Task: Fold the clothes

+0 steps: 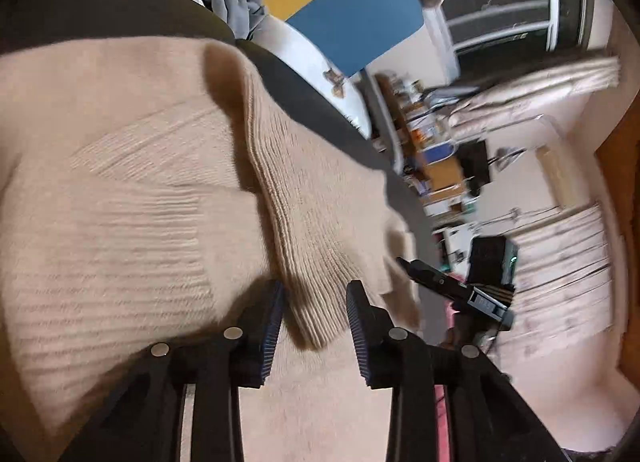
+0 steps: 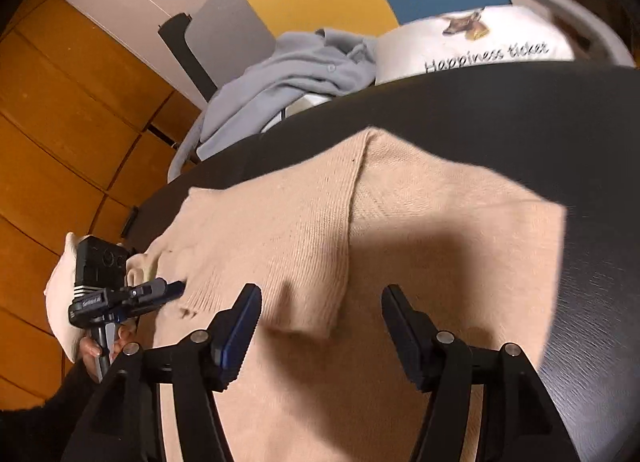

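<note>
Left gripper (image 1: 316,302) stood released, jaws apart, ribbed hem edge of the beige sweater (image 1: 140,181) between them but pads not pressing. Right gripper (image 2: 320,310) also released, wider, hovering over a folded flap corner of the sweater. Sweater lay spread on the dark table (image 2: 520,109), partly folded. Judgement: a fold had likely been laid; best to lift clear without snagging knit, then smooth the flap. Sweater was soft fuzzy knit, ribbed bands at the edges, thick and floppy. Beyond the sweater: crumpled grey garment (image 2: 280,77), smooth; white printed fabric (image 2: 472,45) beside that.
</note>
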`<act>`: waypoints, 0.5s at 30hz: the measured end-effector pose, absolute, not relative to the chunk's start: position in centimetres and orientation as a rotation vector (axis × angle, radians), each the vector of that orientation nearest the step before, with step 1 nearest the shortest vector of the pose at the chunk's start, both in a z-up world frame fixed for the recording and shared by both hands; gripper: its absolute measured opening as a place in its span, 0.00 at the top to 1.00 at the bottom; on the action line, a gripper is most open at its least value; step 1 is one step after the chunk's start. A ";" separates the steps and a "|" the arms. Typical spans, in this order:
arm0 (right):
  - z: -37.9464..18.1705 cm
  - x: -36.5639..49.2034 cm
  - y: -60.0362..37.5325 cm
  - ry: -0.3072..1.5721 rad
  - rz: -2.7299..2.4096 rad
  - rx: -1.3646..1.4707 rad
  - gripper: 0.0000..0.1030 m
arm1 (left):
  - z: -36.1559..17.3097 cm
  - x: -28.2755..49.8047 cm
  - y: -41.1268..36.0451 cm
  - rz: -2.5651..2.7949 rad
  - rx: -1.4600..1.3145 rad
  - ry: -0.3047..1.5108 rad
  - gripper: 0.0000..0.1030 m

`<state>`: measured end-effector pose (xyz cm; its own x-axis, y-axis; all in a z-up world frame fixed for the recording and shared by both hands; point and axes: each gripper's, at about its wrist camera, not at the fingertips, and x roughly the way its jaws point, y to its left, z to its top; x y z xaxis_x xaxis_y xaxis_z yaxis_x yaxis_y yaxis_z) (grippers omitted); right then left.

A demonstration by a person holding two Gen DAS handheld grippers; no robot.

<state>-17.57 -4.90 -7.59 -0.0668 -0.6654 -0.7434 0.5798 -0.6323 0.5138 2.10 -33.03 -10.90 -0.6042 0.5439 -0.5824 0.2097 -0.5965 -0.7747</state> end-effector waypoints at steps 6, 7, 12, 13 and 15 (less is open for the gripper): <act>-7.6 -16.7 -7.1 0.033 -1.794 1.334 0.90 | -10.7 1.1 -32.7 2.375 -1.320 -1.215 0.95; -7.5 -16.5 -7.4 0.045 -1.789 1.334 0.90 | -10.4 1.1 -32.8 2.380 -1.311 -1.214 0.96; -5.5 -15.2 -6.6 -0.017 -1.771 1.269 0.90 | -7.9 2.9 -35.0 2.431 -1.174 -1.227 0.96; -4.9 -14.9 -6.2 -0.040 -1.767 1.252 0.90 | -7.9 3.1 -35.1 2.449 -1.194 -1.201 0.96; -5.1 -14.5 -6.0 -0.043 -1.762 1.265 0.90 | -8.5 3.1 -35.1 2.476 -1.276 -1.138 0.96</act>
<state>-14.46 -5.97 -5.13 -0.0321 -0.6886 -0.7244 0.6528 -0.5632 0.5065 3.11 -35.09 -8.48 -0.6331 0.4281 -0.6449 0.2108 -0.7063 -0.6758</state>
